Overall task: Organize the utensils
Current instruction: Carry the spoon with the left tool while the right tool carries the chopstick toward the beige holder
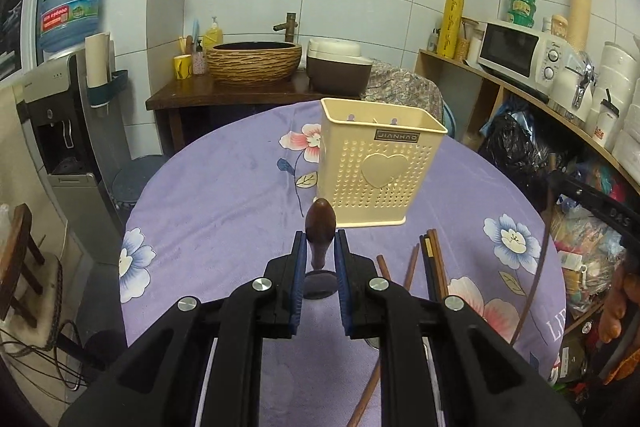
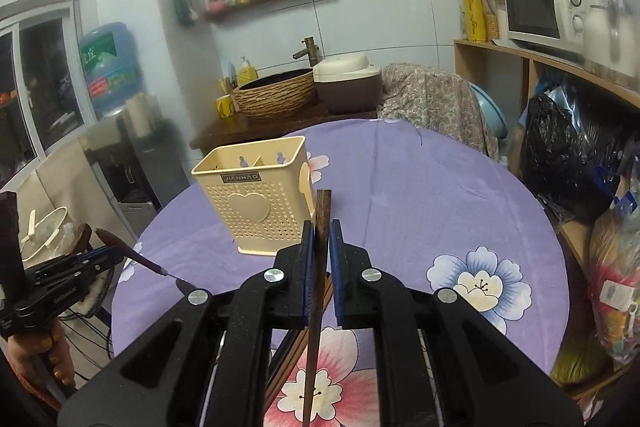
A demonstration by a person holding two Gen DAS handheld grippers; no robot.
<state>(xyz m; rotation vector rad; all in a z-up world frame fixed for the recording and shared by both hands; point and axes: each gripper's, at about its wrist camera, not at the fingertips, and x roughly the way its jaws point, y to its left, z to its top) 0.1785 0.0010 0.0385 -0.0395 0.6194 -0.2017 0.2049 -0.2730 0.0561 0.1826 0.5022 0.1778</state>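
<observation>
The left gripper is clenched on a brown-handled spoon, lifted above the purple flowered counter; the right gripper grips a single dark chopstick; more chopsticks lie on the cloth; the cream utensil holder stands upright just beyond both.

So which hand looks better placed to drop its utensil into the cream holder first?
Probably the left: its spoon sits just before the holder. The right gripper, shut on a chopstick, has the holder off to its left.
</observation>
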